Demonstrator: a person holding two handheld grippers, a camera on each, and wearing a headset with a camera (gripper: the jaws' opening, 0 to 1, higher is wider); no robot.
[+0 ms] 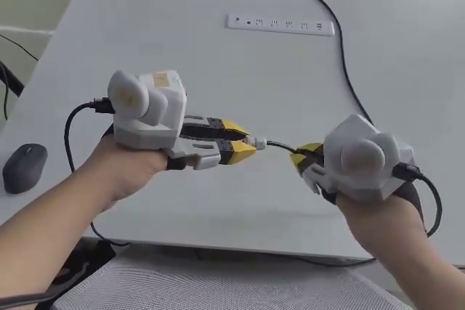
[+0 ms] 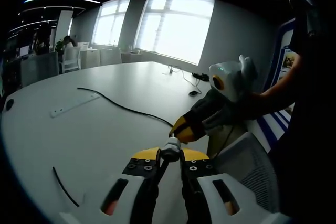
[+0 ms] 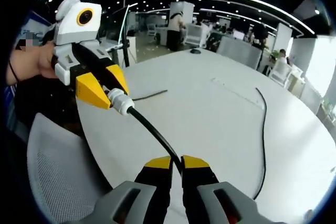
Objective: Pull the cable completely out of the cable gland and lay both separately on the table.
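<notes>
Above the white bench's (image 1: 182,56) near edge, the left gripper's (image 1: 245,144) jaws pinched the white plastic cable gland (image 1: 256,141); the right gripper's (image 1: 299,156) jaws clamped the thin black cable (image 1: 280,147).

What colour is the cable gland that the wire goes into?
White. The cable gland shows best in the right gripper view, at the end of the black cable.

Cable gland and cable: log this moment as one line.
left claw: shut on cable gland | right claw: shut on cable | cable end: inside gland | both: held above table
</notes>
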